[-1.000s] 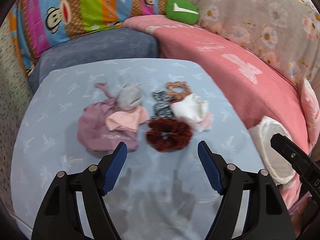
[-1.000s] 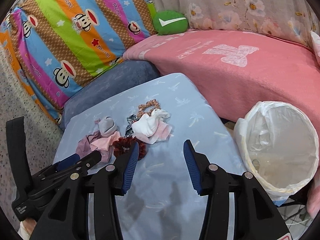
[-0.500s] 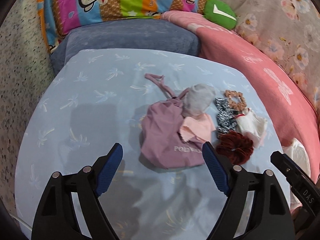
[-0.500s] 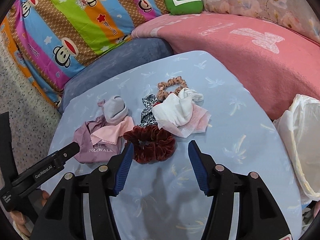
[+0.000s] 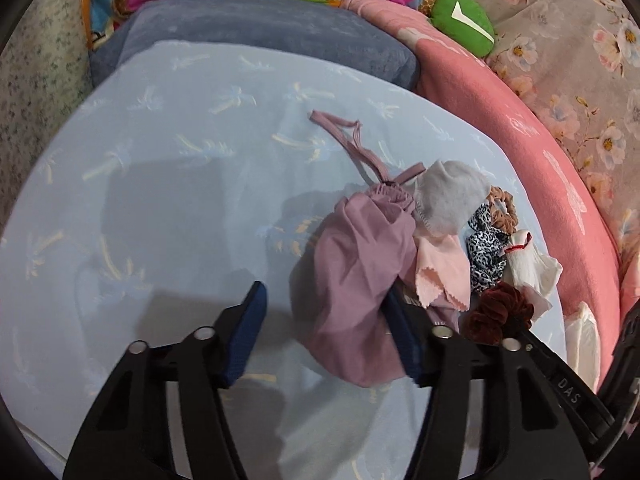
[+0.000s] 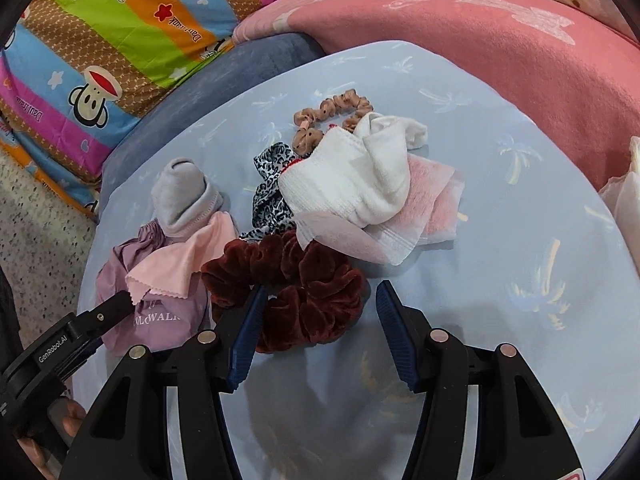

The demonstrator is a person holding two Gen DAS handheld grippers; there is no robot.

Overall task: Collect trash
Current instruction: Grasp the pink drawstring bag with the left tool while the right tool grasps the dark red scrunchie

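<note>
We saw both wrist views evenly and brightly lit from above, with soft grey shadows of the tools falling on the pale blue cover (image 5: 168, 184) just ahead of the blue pads (image 6: 244, 344). No glare showed, and colours stayed vivid. The fisheye lenses bent straight edges strongly toward the rims, where black corners closed in, and detail was slightly soft there while the middle stayed sharp.

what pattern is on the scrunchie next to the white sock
Black-and-white leopard print on the scrunchie, clearest in the right wrist view.
</note>
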